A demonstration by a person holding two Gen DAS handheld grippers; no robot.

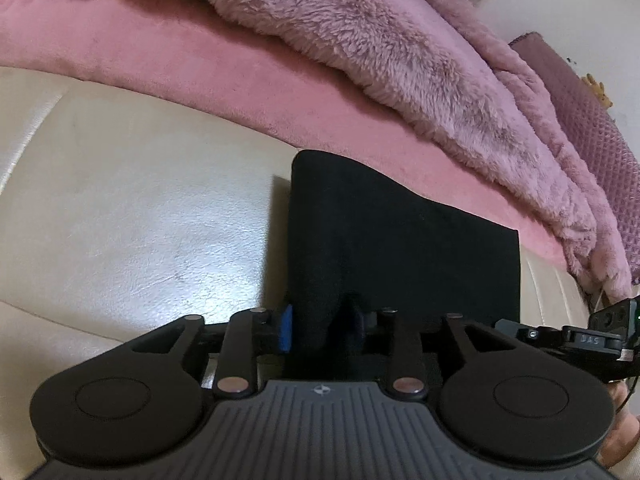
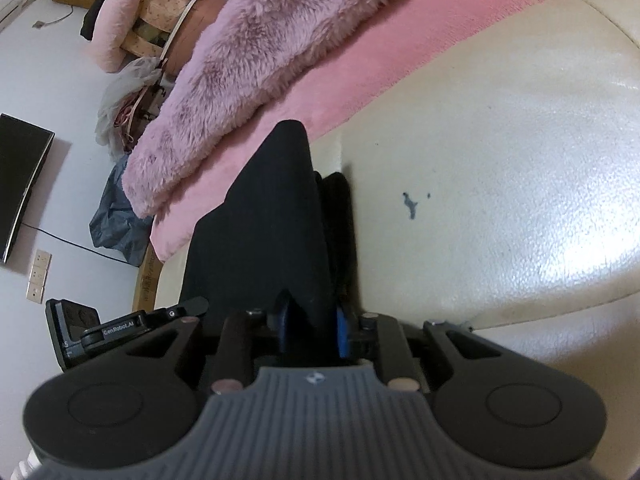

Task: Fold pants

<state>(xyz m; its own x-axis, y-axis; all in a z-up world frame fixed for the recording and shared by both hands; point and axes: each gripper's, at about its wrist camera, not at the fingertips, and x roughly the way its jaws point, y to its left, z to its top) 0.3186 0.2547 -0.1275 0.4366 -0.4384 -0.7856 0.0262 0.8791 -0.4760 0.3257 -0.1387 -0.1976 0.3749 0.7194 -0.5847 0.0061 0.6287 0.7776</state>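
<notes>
The black pants (image 1: 400, 240) lie folded on a cream leather surface (image 1: 140, 220), their far edge on a pink sheet. My left gripper (image 1: 320, 332) is shut on the near left edge of the pants; one blue pad (image 1: 285, 330) shows beside the cloth. In the right wrist view the pants (image 2: 264, 232) rise as a raised fold toward the pink sheet. My right gripper (image 2: 310, 330) is shut on their near edge, blue pads (image 2: 341, 334) on both sides. The other gripper's body (image 2: 120, 330) sits close to the left.
A fluffy pink blanket (image 1: 380, 52) lies along the pink sheet (image 1: 160, 52) behind the pants. The cream surface (image 2: 500, 180) has a small dark stain (image 2: 410, 204). Beyond the edge are bags (image 2: 128, 92), a dark screen (image 2: 20, 184) and a wall socket (image 2: 38, 276).
</notes>
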